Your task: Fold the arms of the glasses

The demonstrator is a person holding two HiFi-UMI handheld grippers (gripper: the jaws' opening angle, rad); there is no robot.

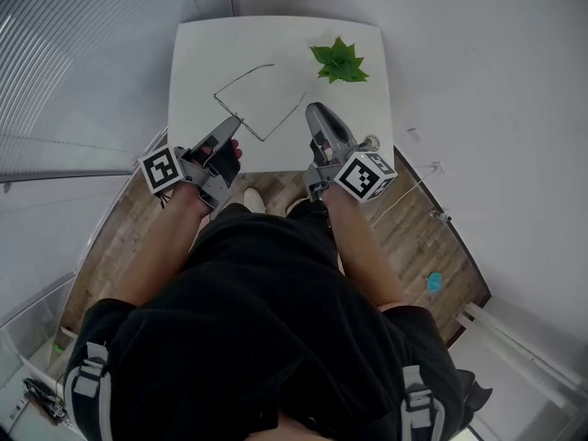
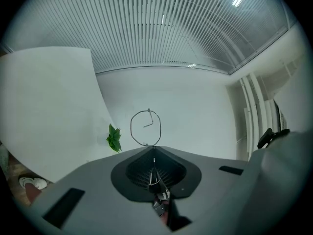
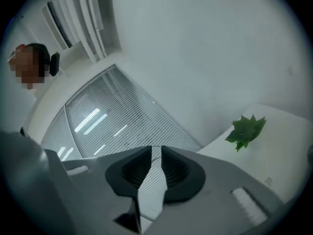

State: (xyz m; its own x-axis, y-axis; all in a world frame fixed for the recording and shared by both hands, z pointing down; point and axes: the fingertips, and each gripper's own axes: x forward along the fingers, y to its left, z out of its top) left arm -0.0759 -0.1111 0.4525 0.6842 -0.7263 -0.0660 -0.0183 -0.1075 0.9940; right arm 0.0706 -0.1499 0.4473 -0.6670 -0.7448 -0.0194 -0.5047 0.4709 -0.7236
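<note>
Glasses (image 1: 284,118) of thin wire sit over the near half of the white counter (image 1: 197,53), their bare outline spread wide between the two claws, so by my reading the folding is not finished. At the left, the left claw (image 1: 235,120) has the frame's near left corner. In the left gripper view its jaws are together on the wire (image 2: 148,125), which runs down between the ribbed pads while one round rim stands clear beyond the tips (image 2: 154,148). This hand looks like the anchor, holding the frame steady so an arm can swing on its hinge. Further right, one long wire arm slants away from the near corner toward the right claw (image 1: 312,108), which sits just beside the arm's free end. I cannot tell whether they touch. In the right gripper view its jaws (image 3: 151,148) stand a little apart with nothing between them, only distant blinds (image 3: 122,121) showing through the narrow gap. The next move probably calls for this free claw to catch or nudge the arm's end and sweep it in toward the frame. The wire is slender, so the push should be gentle. At the far right a small green plant (image 1: 340,62) stands well clear of the work.
</note>
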